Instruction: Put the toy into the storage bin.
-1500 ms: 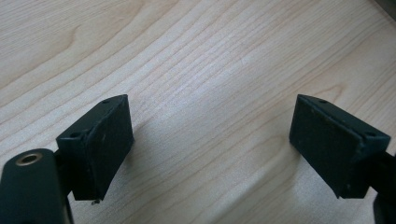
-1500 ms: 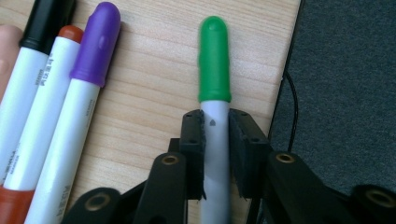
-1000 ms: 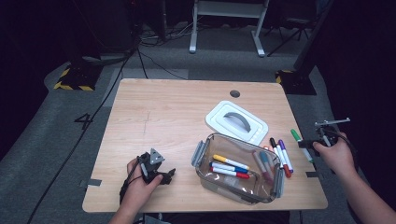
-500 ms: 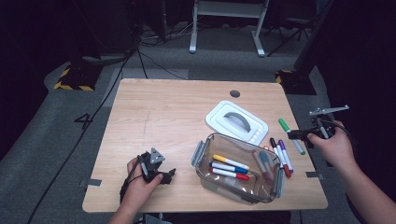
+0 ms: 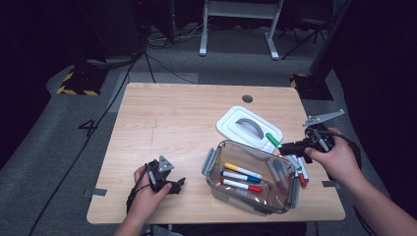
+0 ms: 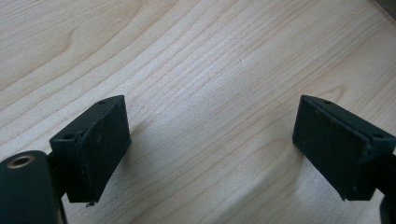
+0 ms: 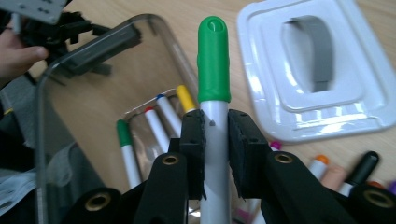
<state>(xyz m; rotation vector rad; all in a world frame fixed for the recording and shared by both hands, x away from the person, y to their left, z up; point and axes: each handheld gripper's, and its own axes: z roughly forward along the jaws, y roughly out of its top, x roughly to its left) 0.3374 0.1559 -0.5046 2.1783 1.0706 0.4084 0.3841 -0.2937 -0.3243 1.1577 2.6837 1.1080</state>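
Now right gripper (image 7: 215, 140) clamped on green-capped white marker (image 7: 214, 84), cap forward, lifted over rim of clear rectangular plastic container (image 5: 215, 183) so it can drop in beside markers already inside; white lid with grey handle (image 5: 231, 123) parked behind, off box, keeping mouth free; left gripper (image 6: 210, 144) jaws apart, nothing between, resting low on pale wooden tabletop (image 5: 167, 123), out of way.
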